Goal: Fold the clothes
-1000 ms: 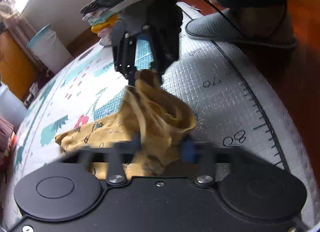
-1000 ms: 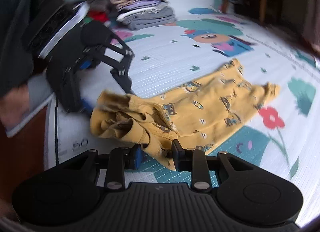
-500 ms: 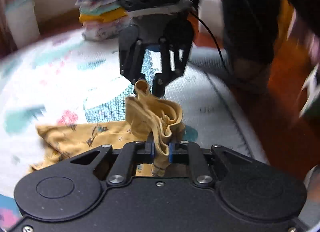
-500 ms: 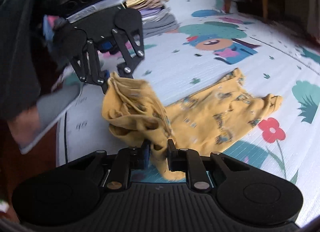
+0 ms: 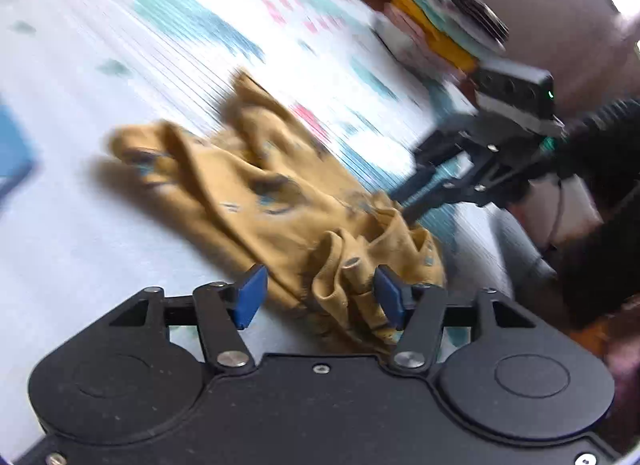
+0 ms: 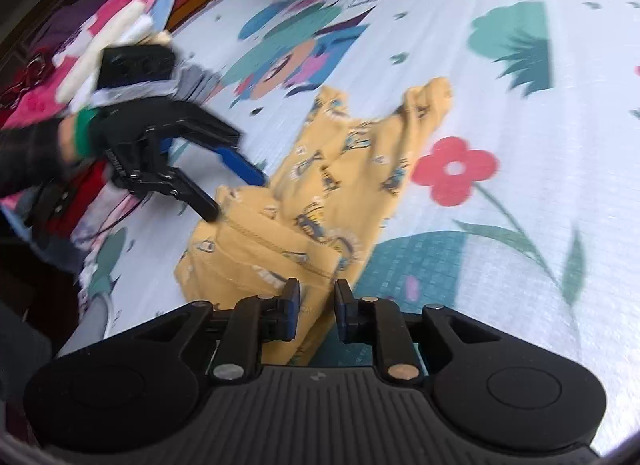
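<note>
In the left wrist view, the left hand-held gripper (image 5: 318, 297) is opening, its pads off the bunched hem of the yellow garment (image 5: 280, 201) lying limp on the play mat (image 5: 80, 245). In the right wrist view, the right hand-held gripper (image 6: 314, 311) is opening slightly with an edge of the cloth between its pads; whether it still pinches is unclear. Soft and light, it is best taken by its seamed edges.

A mustard-yellow garment (image 6: 320, 201) printed with small cartoon cars lies crumpled on the play mat (image 6: 540, 193), just left of the mat's red flower. Its near end is bunched into thick folds; its far end spreads flatter, two tips pointing away.
</note>
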### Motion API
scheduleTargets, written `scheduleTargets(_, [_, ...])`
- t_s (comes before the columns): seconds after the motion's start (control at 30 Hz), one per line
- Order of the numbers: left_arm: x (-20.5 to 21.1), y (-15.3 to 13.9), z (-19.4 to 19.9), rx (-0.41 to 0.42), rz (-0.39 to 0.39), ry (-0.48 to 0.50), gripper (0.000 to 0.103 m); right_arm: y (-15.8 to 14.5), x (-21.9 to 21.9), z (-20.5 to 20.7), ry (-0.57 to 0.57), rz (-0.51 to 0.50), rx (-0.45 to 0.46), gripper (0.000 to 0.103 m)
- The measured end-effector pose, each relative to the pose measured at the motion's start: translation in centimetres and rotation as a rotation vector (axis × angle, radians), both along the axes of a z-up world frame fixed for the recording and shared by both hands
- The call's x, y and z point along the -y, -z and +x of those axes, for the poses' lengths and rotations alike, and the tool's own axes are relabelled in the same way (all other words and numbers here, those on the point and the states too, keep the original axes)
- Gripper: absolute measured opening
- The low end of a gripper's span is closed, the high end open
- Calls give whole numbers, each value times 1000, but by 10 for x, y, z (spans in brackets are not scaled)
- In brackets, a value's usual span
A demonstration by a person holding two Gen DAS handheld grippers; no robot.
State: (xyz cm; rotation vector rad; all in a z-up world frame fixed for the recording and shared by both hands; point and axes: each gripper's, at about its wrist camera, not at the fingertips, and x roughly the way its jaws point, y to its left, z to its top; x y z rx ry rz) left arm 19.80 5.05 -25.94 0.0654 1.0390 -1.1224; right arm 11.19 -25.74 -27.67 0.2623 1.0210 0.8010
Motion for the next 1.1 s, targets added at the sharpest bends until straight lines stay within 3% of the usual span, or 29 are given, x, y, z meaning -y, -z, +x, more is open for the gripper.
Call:
scheduleTargets(0.07, [-8,-21,-29,122,-33,-37,58,-9,8,-11,52,9,42,23])
scheduleTargets(0.17, [3,-44,-89,286,-113,93,56,-33,3,-39,27,-38,213,26])
scheduleTargets(0.2, [13,-45,-108,339,-97,184,55,-40,-5,-48,-23,-53,265,26])
scheduleTargets(0.23, [25,-42,-125,384,-69,282,46,-45,-17,-57,-96,-70,308,26])
scheduleTargets(0.3, [44,-26,-141,458,14,385,36,-44,-45,-72,-256,-118,368,25])
scheduleTargets(0.37, [52,-8,-127,455,71,321,24,-35,-67,-75,-346,-173,393,23])
scheduleTargets(0.5, [53,5,-90,350,60,169,24,-15,-68,-43,-218,-202,335,20])
scheduleTargets(0.6, [52,-5,-92,247,51,119,24,-20,-70,-39,-243,-217,324,20])
scheduleTargets(0.7, [41,-20,-103,325,-22,57,24,-30,-68,-46,-218,-186,384,21])
scheduleTargets(0.8, [46,2,-96,379,65,42,35,-25,-74,-43,-222,-213,433,27])
scheduleTargets(0.83, [43,8,-89,343,67,20,40,-17,-77,-36,-222,-229,401,28])
scheduleTargets(0.9, [32,16,-72,219,35,-41,39,-6,-67,-17,-166,-175,277,30])
scheduleTargets(0.93, [30,13,-67,195,44,-78,36,-8,-65,-12,-155,-172,252,30])
scheduleTargets(1.0, [25,-5,-77,270,28,-91,35,-25,-70,-18,-160,-215,347,35])
scheduleTargets(1.03, [21,-11,-81,294,20,-111,36,-30,-69,-21,-148,-193,387,32])
scheduleTargets(1.1, [10,-19,-87,318,10,-171,36,-29,-70,-17,-111,-202,399,34])
